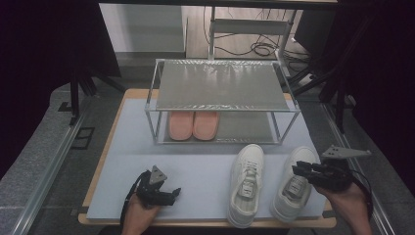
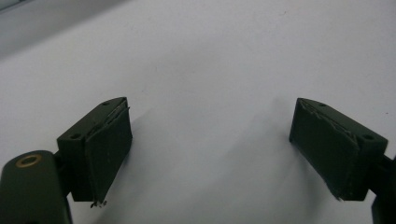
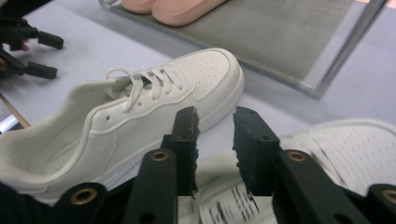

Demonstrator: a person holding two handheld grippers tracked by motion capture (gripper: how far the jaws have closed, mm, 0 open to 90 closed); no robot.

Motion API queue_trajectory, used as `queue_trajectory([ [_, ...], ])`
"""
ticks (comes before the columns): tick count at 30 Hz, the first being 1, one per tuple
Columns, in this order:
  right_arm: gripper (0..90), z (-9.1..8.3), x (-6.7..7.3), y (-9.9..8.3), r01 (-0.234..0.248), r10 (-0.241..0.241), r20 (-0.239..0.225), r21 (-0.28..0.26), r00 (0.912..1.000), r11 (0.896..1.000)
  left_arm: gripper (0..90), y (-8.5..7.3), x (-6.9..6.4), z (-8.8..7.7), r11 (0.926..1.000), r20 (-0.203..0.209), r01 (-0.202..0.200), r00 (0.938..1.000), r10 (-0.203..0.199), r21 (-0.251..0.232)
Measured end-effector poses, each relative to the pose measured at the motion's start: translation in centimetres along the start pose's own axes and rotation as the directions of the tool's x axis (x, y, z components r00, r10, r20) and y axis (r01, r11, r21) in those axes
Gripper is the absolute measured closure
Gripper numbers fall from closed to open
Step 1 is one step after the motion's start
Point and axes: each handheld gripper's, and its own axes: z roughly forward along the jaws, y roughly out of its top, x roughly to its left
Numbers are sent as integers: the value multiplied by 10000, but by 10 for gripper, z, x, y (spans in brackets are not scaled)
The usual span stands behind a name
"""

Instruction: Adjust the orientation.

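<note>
My right gripper (image 1: 299,171) over right white sneaker (image 1: 293,183) at table's (image 1: 195,171) near right, jaws narrowed to small gap, nothing pinched that I can see. Second white sneaker (image 3: 140,112) just beside. My left gripper (image 2: 210,149) wide apart, empty, above bare table.

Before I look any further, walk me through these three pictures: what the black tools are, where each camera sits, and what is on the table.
A person holds a two-jaw claw in each hand. One picture looks down from above the table; the other two come from cameras riding on the claws. The left claw hovers open over the bare blue-grey mat. The right claw sits over the tongue of the right sneaker, jaws partly closed with a gap between them; whether it grips is unclear. The left sneaker lies beside it. Behind stands a metal shoe rack with pink slippers on its lower shelf.
</note>
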Motion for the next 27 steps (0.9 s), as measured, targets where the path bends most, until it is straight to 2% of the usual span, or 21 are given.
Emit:
queue_trajectory([
  [5,851,21,5,11,317,-312,-110,502,9995,9982,130,0,0,0,10000,0,39,10000,-39,-27],
  [8,897,34,8,14,336,-325,-149,804,9994,9962,130,0,0,0,10000,-6,32,10000,-32,-31],
  [14,900,60,13,17,533,-519,-134,1600,9986,9857,130,0,0,0,10000,-2,-12,10000,12,8],
  [19,900,78,20,18,823,-801,-189,2219,9966,9716,130,0,0,0,10000,-4,-39,10000,39,6],
  [27,900,93,23,21,837,-843,-109,2957,9964,9516,130,0,0,0,10000,0,-10,10000,10,2],
])
